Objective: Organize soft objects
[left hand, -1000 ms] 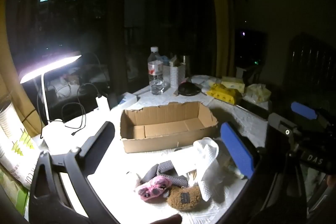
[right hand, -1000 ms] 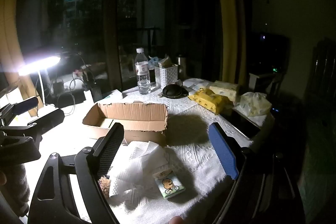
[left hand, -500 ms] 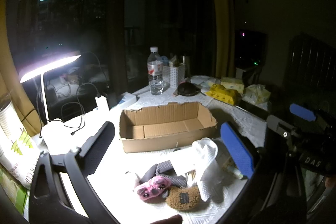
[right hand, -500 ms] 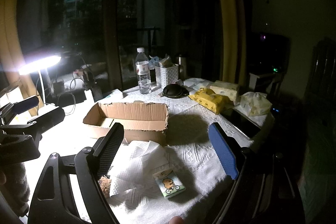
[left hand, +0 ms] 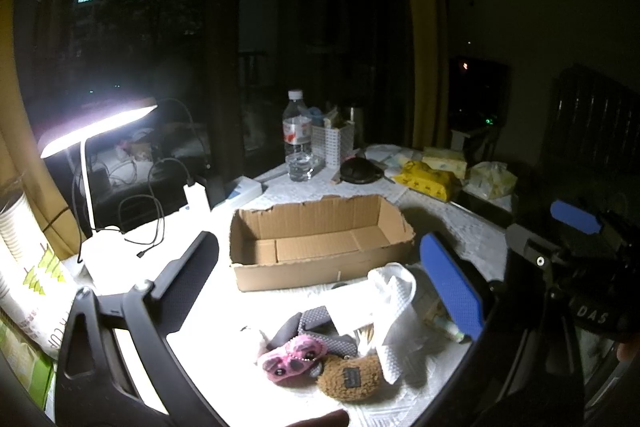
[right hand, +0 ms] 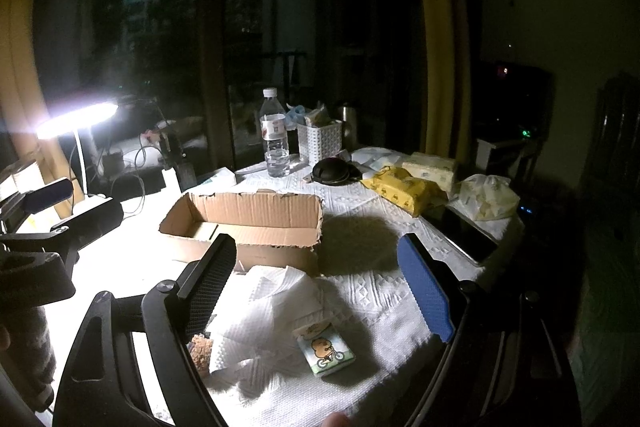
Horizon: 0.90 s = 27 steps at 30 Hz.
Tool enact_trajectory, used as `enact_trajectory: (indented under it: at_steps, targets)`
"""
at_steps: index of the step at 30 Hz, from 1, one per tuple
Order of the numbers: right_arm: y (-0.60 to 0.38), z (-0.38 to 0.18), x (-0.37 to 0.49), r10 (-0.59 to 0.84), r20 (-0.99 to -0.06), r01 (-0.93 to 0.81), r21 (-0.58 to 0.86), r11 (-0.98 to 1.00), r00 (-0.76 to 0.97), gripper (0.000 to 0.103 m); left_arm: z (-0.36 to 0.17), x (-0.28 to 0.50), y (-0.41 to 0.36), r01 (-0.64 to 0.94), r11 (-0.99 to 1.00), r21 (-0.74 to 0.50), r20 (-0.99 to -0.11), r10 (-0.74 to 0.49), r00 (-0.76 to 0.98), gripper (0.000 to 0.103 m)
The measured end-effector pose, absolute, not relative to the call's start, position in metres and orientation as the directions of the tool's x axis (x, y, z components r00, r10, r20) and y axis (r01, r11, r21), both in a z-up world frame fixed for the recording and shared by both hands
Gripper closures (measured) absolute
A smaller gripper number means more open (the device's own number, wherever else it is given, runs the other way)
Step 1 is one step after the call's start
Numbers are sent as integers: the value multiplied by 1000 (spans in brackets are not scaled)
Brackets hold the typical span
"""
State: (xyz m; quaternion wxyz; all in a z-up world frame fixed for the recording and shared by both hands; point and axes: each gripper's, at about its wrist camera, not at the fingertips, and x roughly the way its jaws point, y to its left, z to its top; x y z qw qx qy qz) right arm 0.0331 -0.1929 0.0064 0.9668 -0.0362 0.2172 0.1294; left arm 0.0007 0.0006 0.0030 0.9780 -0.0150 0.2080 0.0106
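White-clothed table, cardboard box, plush toys, water bottle, desk lamp

The left tool is held with its two fingers wide apart, and nothing is between them. One finger is black with a textured pad, the other carries a blue pad. It hangs above the table and touches nothing.

The right tool is also spread wide and holds nothing. Its black finger is on the left side of its own view, its blue finger on the right. It hovers beside the left tool, both pointing in about the same direction. In the left view its body shows at the right edge, dark and partly hidden.
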Motion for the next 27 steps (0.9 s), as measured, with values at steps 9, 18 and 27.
enact_trajectory:
  at_steps: [9, 18, 27]
  targets:
    - [-190, 4, 30, 236, -431, -267, -13, 963, 871, 18, 3, 0, 0, -27, 999, -25, -406, 15, 914, 1]
    - [-191, 5, 32, 234, -431, -266, -14, 964, 872, 18, 4, 1, 0, -27, 999, -25, -406, 15, 914, 1]
    - [-192, 5, 33, 235, -432, -267, -15, 963, 871, 18, 6, -1, -1, -31, 999, -31, -394, 16, 919, 2]
